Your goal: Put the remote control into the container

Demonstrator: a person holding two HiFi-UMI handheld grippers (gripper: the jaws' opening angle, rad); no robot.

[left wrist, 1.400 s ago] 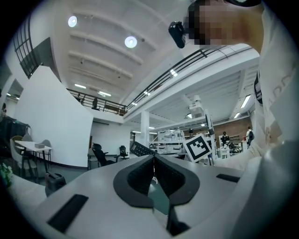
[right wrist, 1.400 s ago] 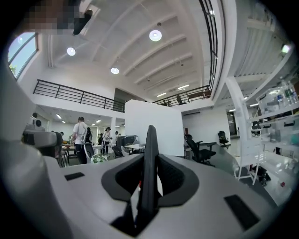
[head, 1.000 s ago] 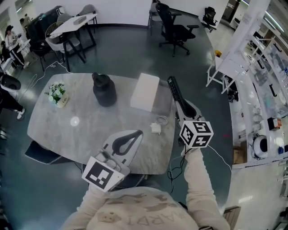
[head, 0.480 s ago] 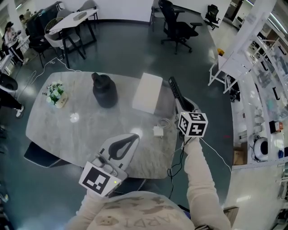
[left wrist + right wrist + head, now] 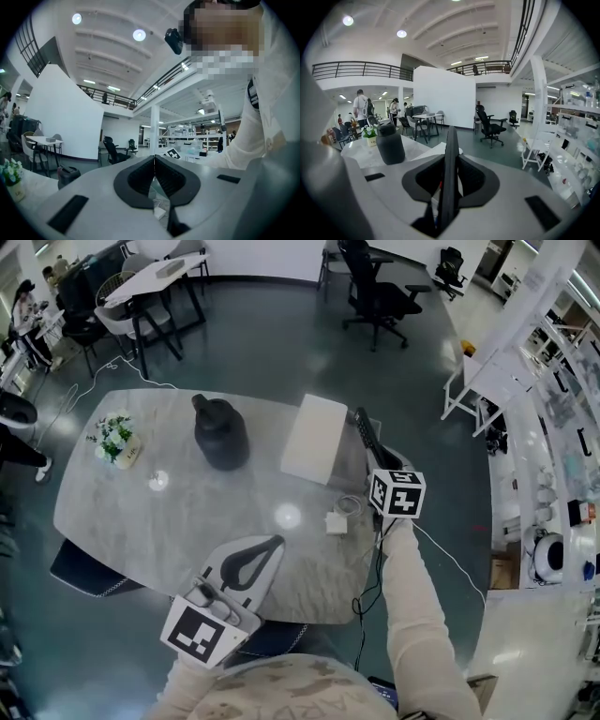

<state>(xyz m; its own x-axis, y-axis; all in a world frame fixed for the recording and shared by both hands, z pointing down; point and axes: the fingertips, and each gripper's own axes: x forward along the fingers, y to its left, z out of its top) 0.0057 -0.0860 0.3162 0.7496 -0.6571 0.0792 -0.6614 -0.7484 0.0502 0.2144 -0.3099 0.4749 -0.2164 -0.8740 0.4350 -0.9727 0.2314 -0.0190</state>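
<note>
A long black remote control (image 5: 365, 432) is clamped edge-on in my right gripper (image 5: 381, 465), above the table's right edge. It lies just right of the white box-shaped container (image 5: 315, 439), apart from it. In the right gripper view the remote (image 5: 451, 140) stands upright between the pads of that gripper (image 5: 449, 164), with the container (image 5: 433, 151) low and left behind it. My left gripper (image 5: 272, 546) hangs over the table's near edge, jaws shut together with nothing between them. The left gripper view shows its pads (image 5: 154, 164) touching.
On the marble table (image 5: 169, 521) stand a black jug (image 5: 218, 432), a small flower pot (image 5: 117, 439) at the left and a white charger with its cable (image 5: 337, 521) near the right gripper. Chairs and a small table stand behind, shelving to the right.
The right gripper, still holding the remote, has edged forward and a little closer to the container. The left gripper has drifted back toward the table's near edge.
</note>
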